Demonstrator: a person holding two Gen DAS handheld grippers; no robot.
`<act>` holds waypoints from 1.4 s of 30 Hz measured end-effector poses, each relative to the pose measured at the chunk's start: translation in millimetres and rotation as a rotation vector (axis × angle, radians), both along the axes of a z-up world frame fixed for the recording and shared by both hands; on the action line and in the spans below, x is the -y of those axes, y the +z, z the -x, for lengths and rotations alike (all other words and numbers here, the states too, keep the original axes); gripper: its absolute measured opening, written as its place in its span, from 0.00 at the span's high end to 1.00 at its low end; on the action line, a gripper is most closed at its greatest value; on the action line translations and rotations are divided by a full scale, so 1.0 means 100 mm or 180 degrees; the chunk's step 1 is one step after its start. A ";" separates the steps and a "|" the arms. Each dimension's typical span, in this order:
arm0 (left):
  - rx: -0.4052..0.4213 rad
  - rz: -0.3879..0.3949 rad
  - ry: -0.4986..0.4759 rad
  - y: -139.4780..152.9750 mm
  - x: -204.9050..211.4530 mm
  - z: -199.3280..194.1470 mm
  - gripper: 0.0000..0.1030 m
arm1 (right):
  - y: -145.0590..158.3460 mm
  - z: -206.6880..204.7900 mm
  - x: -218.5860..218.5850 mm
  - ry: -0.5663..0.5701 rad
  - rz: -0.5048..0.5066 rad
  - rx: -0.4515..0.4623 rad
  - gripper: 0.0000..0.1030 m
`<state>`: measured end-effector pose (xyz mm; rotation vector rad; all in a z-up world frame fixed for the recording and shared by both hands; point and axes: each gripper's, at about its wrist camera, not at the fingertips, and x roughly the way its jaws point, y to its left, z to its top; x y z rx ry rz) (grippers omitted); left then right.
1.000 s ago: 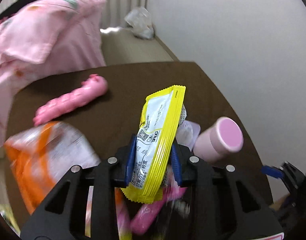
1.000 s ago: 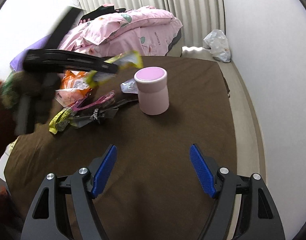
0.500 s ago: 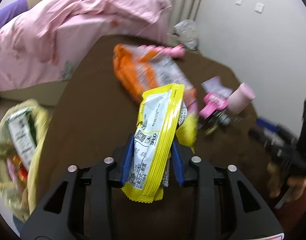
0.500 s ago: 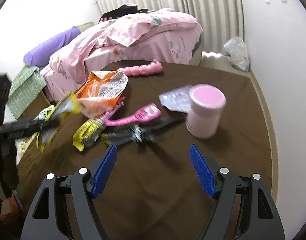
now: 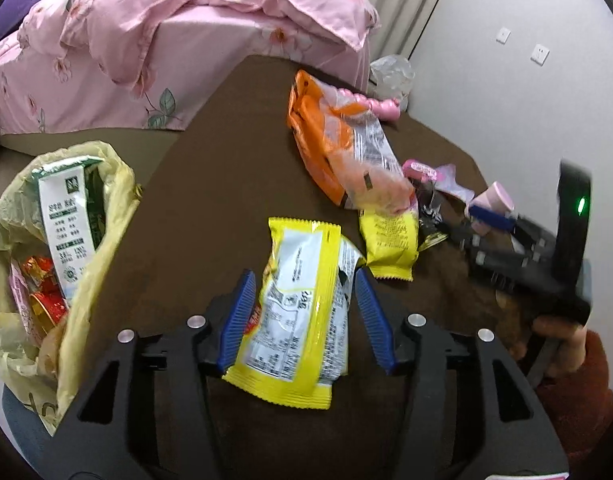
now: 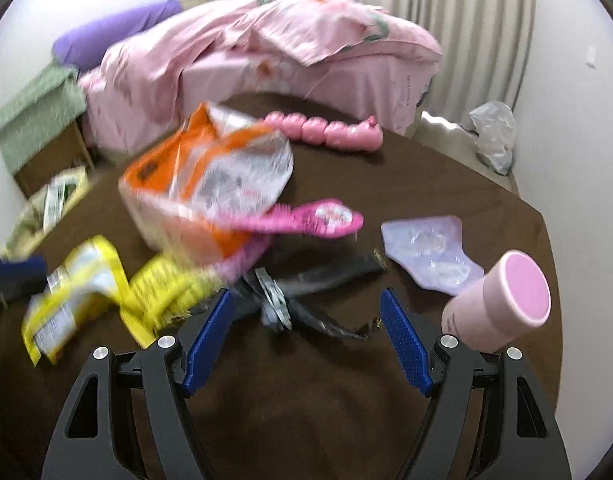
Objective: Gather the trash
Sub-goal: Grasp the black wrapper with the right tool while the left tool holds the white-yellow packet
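Currently, the risks as I read them:

Left gripper (image 5: 302,316): jaws opening; the yellow wrapper (image 5: 302,312) sits loose between them, the right pad clear of it and contact at the left pad unclear, so I take it as released.

Wrapper position: over the brown surface (image 5: 210,184), to the right of the trash bag (image 5: 86,280), not above its mouth.

Miss risk: the wrapper may land on the surface instead of in the bag, because the let-go comes beside the opening.

Bag: thin, slack, already holding packets; its rim leans on the surface edge and could fold shut if nudged.

Right gripper (image 6: 306,336): spread wide, empty, poised over the black wrapper (image 6: 306,292).

Grab risk: the yellow packet (image 6: 162,288) and pink brush (image 6: 306,220) lie tangled beside it; closing here may drag them along.

Pink cup (image 6: 502,300): just beside the right finger; a sideways sweep could tip it.

Blur: both views smeared, so contact is uncertain.
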<state>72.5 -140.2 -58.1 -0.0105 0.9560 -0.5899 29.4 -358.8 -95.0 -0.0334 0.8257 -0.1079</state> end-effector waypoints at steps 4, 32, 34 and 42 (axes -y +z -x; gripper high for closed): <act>0.0040 0.0047 0.0063 0.03 -0.09 -0.01 0.51 | -0.11 0.24 0.12 -0.0165 0.0312 -0.0152 0.31; -0.0085 0.0090 0.0084 -0.09 -0.15 -0.04 0.51 | -0.03 0.52 0.12 -0.0086 0.0454 -0.0168 0.31; -0.0107 0.0089 0.0022 -0.10 -0.10 -0.02 0.51 | 0.06 0.66 0.21 -0.0088 0.0293 -0.0096 0.31; -0.0074 0.0067 0.0015 -0.08 -0.10 0.01 0.51 | 0.16 0.97 0.49 -0.0435 -0.0828 0.0246 0.31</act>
